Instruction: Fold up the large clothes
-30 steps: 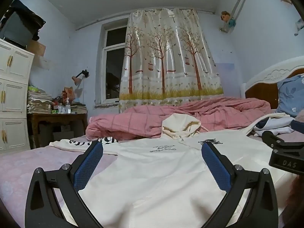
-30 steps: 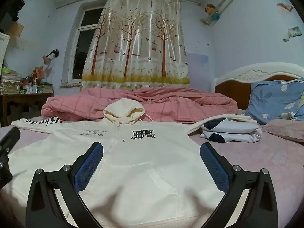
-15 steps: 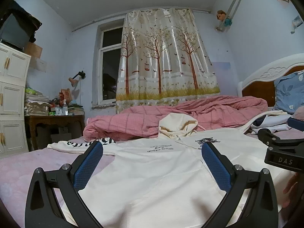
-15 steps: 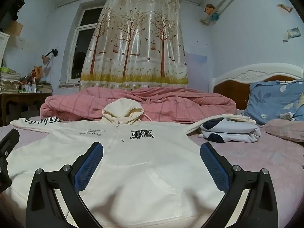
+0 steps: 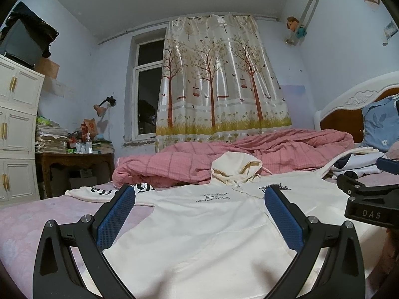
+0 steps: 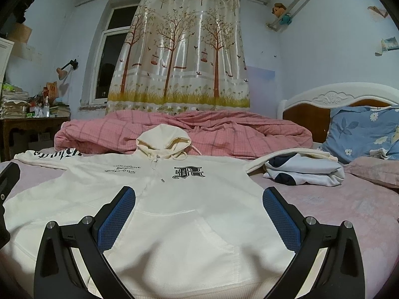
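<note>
Cream fleecy zip-up hoodie (image 6: 174, 199) lies flat at frame centre on the pink bed (image 6: 349, 204); left gripper (image 5: 199, 214) and right gripper (image 6: 199, 214) gape apart, textured blue pads (image 6: 117, 219) empty.

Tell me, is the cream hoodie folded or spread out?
Spread out. The hoodie lies flat, front up, on the bed, both sleeves stretched sideways, hood above; no fold shows.

Rumpled pink checked quilt (image 6: 224, 134), tree-print curtain (image 6: 179, 57), blue floral pillow (image 6: 361, 132), cluttered wooden desk (image 5: 74, 159), white cabinet (image 5: 17, 129)
</note>
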The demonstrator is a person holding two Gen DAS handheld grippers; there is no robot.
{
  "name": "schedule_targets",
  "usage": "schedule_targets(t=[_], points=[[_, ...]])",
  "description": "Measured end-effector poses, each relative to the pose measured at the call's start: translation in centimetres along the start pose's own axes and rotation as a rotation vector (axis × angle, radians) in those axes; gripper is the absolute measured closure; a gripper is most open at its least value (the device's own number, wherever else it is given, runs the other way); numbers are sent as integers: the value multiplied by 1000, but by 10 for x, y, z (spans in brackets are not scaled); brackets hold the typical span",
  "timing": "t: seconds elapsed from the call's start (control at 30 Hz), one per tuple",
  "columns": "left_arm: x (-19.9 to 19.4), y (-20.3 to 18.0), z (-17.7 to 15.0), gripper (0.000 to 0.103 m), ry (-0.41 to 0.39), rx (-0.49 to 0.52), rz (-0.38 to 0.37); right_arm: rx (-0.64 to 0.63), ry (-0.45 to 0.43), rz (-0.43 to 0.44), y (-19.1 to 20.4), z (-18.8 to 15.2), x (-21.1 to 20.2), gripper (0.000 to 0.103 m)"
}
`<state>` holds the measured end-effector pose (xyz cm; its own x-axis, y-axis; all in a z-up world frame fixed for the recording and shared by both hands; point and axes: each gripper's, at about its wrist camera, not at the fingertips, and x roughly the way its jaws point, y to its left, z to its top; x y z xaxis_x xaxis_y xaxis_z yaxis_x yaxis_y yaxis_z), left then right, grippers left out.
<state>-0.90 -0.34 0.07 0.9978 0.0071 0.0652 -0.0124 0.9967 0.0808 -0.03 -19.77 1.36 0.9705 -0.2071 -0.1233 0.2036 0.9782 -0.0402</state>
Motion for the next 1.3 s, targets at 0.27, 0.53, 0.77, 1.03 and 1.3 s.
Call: schedule_targets(t=[0.27, 0.53, 0.77, 1.03, 1.3], points=[[-1, 0, -3, 0, 21, 17, -16, -27, 41, -32, 8, 4, 13, 0], [0, 5, 2, 0, 41, 8, -38, -28, 69, -42, 9, 4, 19, 0], [1, 3, 4, 0, 42, 13, -36, 11, 58, -47, 0, 4, 16, 0], [6, 5, 3, 0, 62, -25, -37, 76, 27, -90, -13, 5, 6, 0], [11, 15, 1, 0, 86, -88, -35, 50, 57, -109, -8, 4, 10, 0]])
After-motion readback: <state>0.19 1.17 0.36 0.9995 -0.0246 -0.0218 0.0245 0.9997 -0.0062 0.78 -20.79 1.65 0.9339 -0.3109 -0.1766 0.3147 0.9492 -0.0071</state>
